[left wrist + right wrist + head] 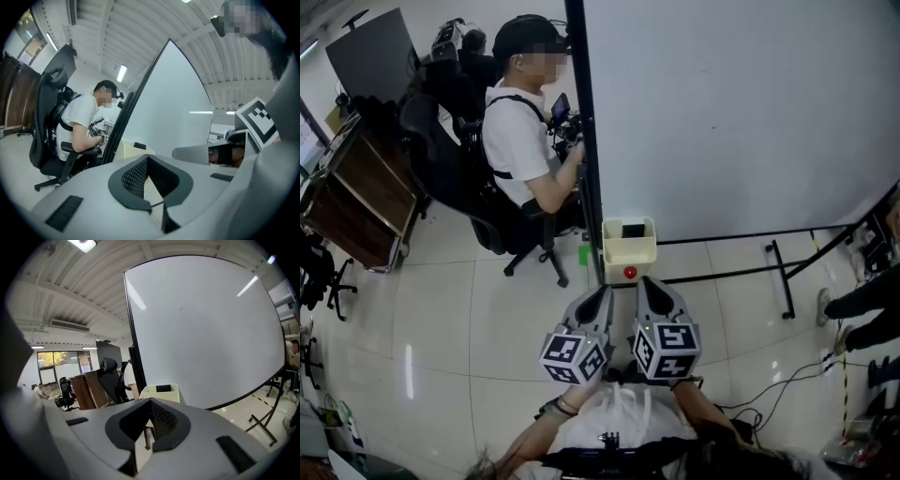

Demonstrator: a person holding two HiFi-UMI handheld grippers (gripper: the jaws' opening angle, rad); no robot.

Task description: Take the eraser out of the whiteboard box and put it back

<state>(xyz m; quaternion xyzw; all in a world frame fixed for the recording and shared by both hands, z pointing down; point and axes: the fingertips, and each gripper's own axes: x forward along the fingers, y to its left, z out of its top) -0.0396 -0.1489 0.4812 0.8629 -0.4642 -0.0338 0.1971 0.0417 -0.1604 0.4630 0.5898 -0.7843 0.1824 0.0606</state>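
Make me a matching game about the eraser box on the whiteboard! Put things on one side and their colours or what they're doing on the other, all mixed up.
Things:
1. eraser
2. box
3. round dot on the box's front
4. right gripper

Matches:
A. red
B. shut, holding nothing
C. black
D. cream

Pairs: 1-C, 2-D, 3-A, 4-B

Glossy pale floor tiles (pixel 450 319) carry a black office chair (pixel 441 159) near a brown wooden cabinet (pixel 366 202); a large whiteboard (pixel 731 103) stands nearby, strip lights (pixel 121 73) overhead.
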